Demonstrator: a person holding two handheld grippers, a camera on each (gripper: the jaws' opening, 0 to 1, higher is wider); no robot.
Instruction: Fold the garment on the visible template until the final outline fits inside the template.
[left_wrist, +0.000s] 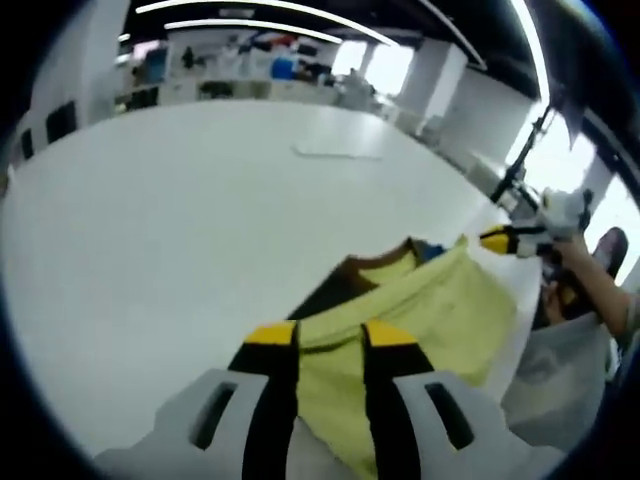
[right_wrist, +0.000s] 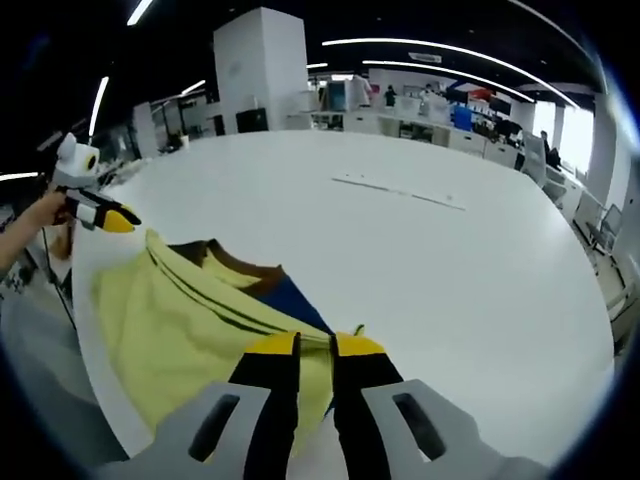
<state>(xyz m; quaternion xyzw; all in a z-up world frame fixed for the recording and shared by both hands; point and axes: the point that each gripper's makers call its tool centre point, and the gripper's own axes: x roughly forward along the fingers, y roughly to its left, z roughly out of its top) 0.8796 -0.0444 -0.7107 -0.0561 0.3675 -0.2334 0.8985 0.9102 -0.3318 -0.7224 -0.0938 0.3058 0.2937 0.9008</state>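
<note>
Left gripper view: left gripper (left_wrist: 331, 332) pinches the yellow garment (left_wrist: 425, 320); right gripper (right_wrist: 316, 344) grips its edge, layers underneath hidden.

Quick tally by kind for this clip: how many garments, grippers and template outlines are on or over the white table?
Garment: 1, yellow with brown and blue parts
Grippers: 2, left gripper and right gripper, each pinching the garment's edge
Template outline: 1, faint, farther along the table
Total: 4
</note>
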